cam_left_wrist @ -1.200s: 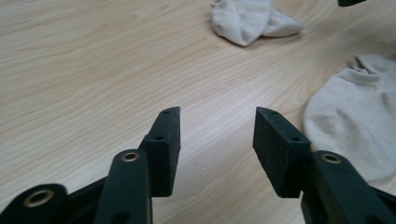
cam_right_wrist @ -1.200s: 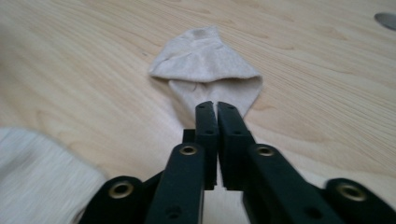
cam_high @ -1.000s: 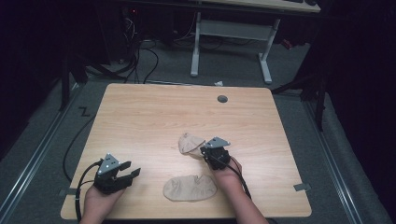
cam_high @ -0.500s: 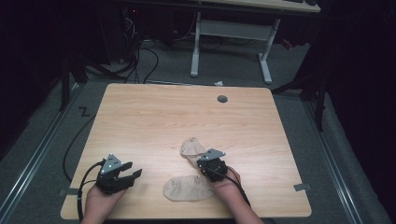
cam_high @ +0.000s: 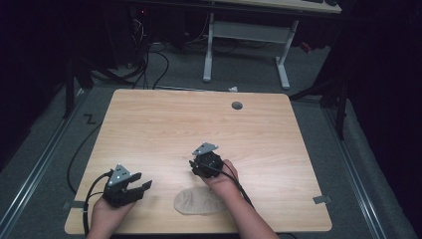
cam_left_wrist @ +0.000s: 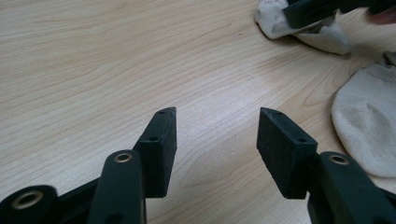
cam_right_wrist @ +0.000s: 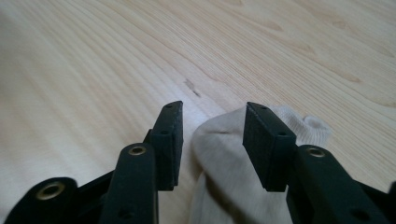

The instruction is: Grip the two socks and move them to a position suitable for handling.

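left claw [cam_high: 141, 185]: agape, low | right claw [cam_right_wrist: 212, 140]: jaws just opening, unclamped
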A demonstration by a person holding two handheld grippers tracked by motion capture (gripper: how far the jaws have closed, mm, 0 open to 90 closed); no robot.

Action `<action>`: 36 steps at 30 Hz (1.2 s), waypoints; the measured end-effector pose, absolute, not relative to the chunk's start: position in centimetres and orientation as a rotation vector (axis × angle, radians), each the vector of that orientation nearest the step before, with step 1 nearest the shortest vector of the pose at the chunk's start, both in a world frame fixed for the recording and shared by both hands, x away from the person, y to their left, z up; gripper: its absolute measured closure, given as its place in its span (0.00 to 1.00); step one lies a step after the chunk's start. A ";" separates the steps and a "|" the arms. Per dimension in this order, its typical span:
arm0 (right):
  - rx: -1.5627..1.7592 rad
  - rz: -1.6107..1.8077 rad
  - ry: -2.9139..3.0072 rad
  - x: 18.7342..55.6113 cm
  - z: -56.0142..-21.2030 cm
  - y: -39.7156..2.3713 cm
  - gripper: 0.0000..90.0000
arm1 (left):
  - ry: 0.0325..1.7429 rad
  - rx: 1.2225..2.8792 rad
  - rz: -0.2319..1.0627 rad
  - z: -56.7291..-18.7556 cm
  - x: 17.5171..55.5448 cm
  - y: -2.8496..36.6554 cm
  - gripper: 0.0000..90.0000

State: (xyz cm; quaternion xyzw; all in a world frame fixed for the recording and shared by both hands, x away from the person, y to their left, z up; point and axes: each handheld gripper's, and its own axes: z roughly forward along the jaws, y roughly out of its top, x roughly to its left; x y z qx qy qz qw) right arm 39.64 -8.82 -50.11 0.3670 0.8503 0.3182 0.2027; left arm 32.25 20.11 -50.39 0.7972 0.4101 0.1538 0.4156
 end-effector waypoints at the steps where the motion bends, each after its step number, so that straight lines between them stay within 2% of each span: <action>1: 1.038 0.836 2.400 40.5 -50.8 -8.3 0.63 | 1.032 2.002 0.383 -50.4 32.2 20.2 0.53; 3: 1.050 0.780 2.413 40.9 -51.5 -8.1 0.65 | 1.035 2.002 0.383 -50.4 32.1 20.3 0.53; 5: 1.057 0.760 2.405 41.0 -51.8 -8.1 0.75 | 1.035 1.998 0.384 -50.4 32.1 20.4 0.53; 6: 1.057 0.760 2.405 41.0 -51.8 -8.1 0.75 | 1.032 1.998 0.385 -50.4 32.1 20.4 0.53; 7: 1.052 0.758 2.395 41.0 -51.7 -8.1 0.91 | 1.033 1.996 0.385 -50.4 32.1 20.4 0.53; 9: 1.049 0.764 2.385 40.9 -51.6 -8.2 0.93 | 1.031 1.997 0.385 -50.3 32.1 20.4 0.53; 15: 1.062 0.885 2.294 40.0 -49.5 -9.7 0.94 | 1.020 2.012 0.381 -50.4 32.2 20.0 0.53; 19: 1.121 1.009 2.202 39.2 -48.5 -12.5 0.94 | 0.996 2.033 0.384 -50.4 32.1 19.3 0.53; 36: 1.264 1.087 2.045 36.9 -49.4 -19.3 0.93 | 0.993 2.049 0.386 -50.7 32.0 18.8 0.53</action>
